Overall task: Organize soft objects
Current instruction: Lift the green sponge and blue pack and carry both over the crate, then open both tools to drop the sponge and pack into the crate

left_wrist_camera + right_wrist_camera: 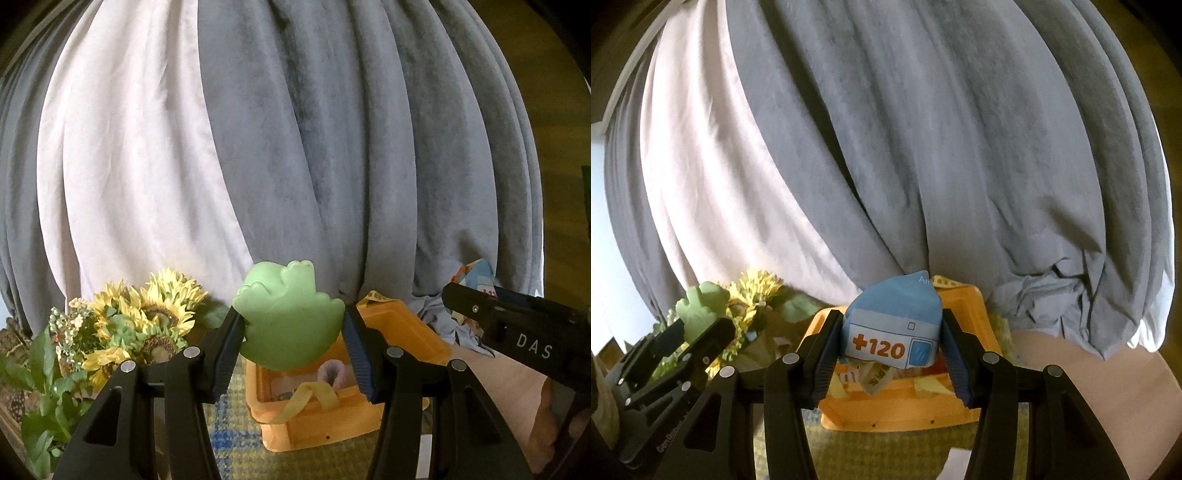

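A soft green frog toy point(286, 317) is pinched between the pads of my left gripper point(291, 332), lifted above an orange bin point(325, 421). In the right wrist view, my right gripper point(892, 343) is shut on a blue ambulance plush point(894, 328) marked "+120", held over the same orange bin point(897, 410). The bin holds a pinkish ring-shaped soft item point(332, 371) and has yellow strap handles point(306, 397). The left gripper with the green frog toy point(700, 306) shows at the left of the right wrist view, and the right gripper's body point(524, 332) crosses the right of the left wrist view.
Grey and white curtains point(295, 147) hang close behind the bin. A bunch of sunflowers point(147, 317) and green leaves stand to the left. The bin sits on a yellow-green checked mat point(236, 450). Pale floor point(1108, 376) lies to the right.
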`<action>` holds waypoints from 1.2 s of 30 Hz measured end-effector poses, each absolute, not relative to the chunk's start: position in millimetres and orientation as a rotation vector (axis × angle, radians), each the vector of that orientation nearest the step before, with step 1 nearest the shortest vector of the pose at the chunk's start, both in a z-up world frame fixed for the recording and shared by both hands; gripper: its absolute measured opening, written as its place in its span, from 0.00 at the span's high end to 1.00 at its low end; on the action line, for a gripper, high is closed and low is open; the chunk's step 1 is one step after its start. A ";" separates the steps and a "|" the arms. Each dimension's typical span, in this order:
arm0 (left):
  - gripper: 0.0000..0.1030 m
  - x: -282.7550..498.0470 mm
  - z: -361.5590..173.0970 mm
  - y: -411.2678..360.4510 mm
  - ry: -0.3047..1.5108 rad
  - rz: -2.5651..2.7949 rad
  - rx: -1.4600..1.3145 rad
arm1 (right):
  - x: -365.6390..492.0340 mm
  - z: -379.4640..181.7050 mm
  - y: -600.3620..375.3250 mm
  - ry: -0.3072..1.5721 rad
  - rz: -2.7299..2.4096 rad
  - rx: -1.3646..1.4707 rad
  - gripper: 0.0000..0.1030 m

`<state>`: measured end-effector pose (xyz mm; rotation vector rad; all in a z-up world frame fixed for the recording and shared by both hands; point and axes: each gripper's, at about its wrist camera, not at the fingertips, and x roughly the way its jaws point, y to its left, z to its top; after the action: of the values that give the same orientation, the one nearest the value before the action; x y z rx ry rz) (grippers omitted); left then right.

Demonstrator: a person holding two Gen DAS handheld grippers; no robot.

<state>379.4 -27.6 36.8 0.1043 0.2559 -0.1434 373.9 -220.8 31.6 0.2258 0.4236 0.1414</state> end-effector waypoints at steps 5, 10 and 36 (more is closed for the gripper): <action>0.49 392.7 36.2 -27.9 0.259 -0.144 0.107 | 386.0 30.8 -221.3 0.425 0.152 0.225 0.49; 0.49 408.5 33.9 -30.2 0.269 -0.144 0.110 | 400.4 29.6 -223.0 0.428 0.155 0.228 0.49; 0.49 503.9 -13.8 -39.6 0.416 -0.137 0.127 | 494.4 -15.8 -229.9 0.566 0.138 0.217 0.49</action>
<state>503.9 -39.6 -13.8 0.1272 0.4160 -0.1374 494.4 -229.9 -15.8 0.2167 0.5665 0.1381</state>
